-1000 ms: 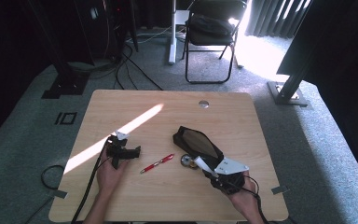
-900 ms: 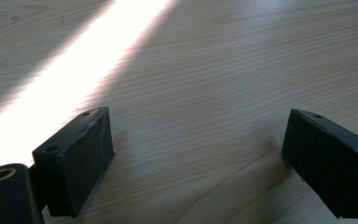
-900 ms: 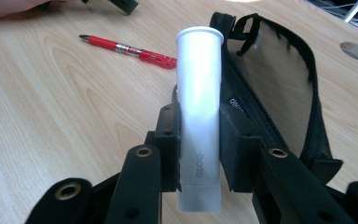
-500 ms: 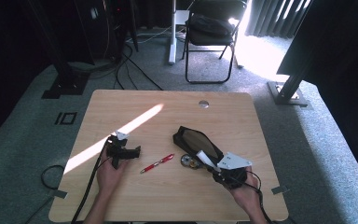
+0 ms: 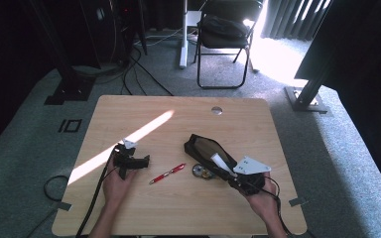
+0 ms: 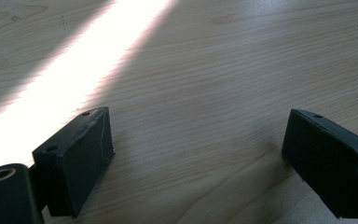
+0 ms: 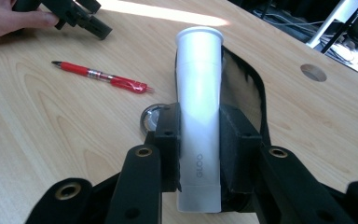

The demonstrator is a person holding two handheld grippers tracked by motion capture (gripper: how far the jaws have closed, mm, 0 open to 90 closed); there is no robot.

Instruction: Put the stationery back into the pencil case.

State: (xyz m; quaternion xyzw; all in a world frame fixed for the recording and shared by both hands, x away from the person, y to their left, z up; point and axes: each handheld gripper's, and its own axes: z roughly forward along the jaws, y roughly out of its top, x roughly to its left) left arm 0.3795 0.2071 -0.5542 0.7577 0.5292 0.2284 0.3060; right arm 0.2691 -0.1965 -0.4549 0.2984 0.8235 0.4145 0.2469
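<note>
While the white glue tube lies clamped lengthwise between the two black jaws of the right gripper, its cap end points away toward 12 o'clock in the right gripper view, over the open black pouch. In the high view the tube sits at the pouch's 4 o'clock end, right of the worktop's middle, with the right gripper reaching in from 5 o'clock. A round silver disc lies just beside the pouch at its 7 o'clock, and a red pen lies near it at 9 o'clock. Farther out at 9 o'clock, the left gripper rests on the worktop in the person's left hand; its jaws stand wide apart with only bare wood between them.
</note>
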